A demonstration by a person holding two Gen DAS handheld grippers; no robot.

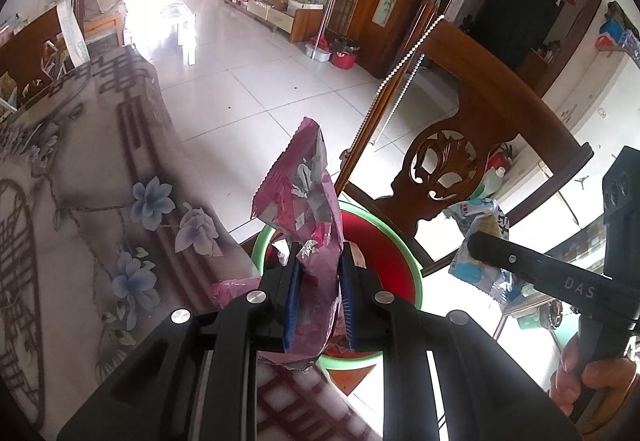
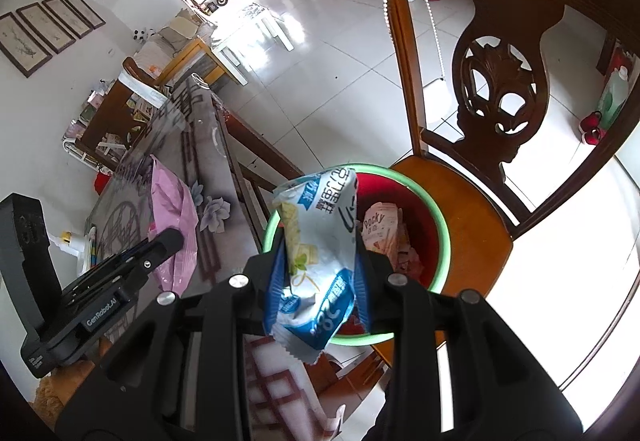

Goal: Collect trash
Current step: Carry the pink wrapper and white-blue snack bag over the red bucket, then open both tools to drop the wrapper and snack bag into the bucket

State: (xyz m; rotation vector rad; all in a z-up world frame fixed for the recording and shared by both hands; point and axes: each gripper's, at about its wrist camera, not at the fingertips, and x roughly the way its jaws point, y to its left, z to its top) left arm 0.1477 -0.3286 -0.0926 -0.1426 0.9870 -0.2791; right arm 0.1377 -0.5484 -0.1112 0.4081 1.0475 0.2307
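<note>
1. Sitting on the wooden chair (image 2: 472, 237) seat is a round basin (image 2: 442, 237) with a light green rim and a red inside; it stands just beside the edge of the table (image 1: 80, 201).
2. Inside the basin lie several crumpled wrappers (image 2: 384, 233), pale pink and white, one printed "Pocky"; they cover part of the red bottom.
3. The left gripper (image 1: 318, 277) is pinching a pink and silver foil wrapper (image 1: 304, 189) between its blue pads; the wrapper stands up above the jaws, over the near rim of the basin in the left wrist view.
4. The right gripper (image 2: 320, 269) is clamped on a white and blue snack bag (image 2: 320, 225), which sticks out above and below the jaws and hangs over the near rim of the basin.
5. Both grippers sit side by side, each visible at the edge of the other's camera, with a hand (image 1: 592, 373) gripping the right one's handle.
6. The table carries a flower-patterned cover under glass; a small white and yellow item (image 2: 76, 241) near its far side is too small to identify.
</note>
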